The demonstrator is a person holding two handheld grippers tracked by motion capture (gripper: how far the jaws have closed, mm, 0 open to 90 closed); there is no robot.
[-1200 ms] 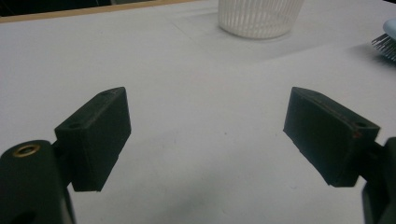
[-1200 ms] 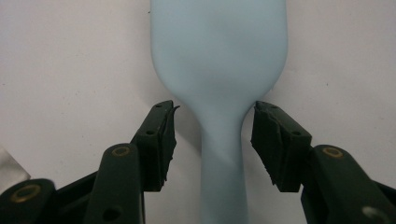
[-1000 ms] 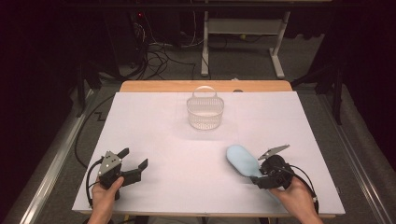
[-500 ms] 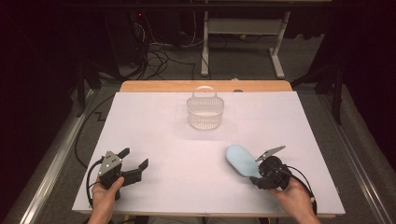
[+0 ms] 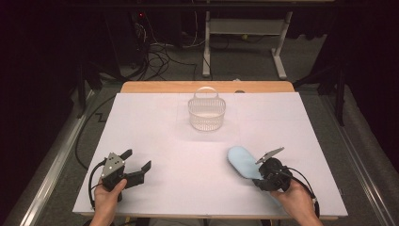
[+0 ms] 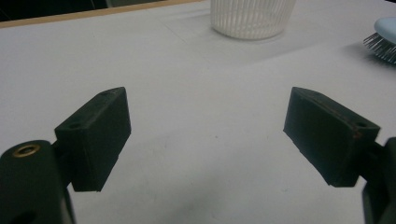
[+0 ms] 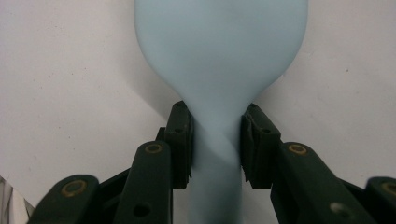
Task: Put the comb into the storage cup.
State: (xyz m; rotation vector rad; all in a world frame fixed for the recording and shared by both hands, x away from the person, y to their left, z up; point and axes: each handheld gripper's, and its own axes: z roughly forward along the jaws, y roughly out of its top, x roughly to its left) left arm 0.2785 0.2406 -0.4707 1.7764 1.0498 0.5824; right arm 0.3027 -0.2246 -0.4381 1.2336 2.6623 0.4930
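A white-covered table (image 5: 164, 141) spans the scene, with a strip of bare wood along its far edge. Near the far middle stands a white slatted basket (image 5: 206, 112) with an arched handle, upright and well apart from both hands. At the near right lies a pale blue hairbrush (image 5: 242, 161), its broad head pointing toward the far left; the left gripper view catches its bristles (image 6: 383, 45) facing down toward the table. The right hand-held gripper (image 7: 215, 142), held by a hand at the near right edge, is pinching the brush's narrow handle between its two jaws. The left hand-held gripper (image 5: 136, 165) sits at the near left, jaws spread wide with nothing between them but bare table.
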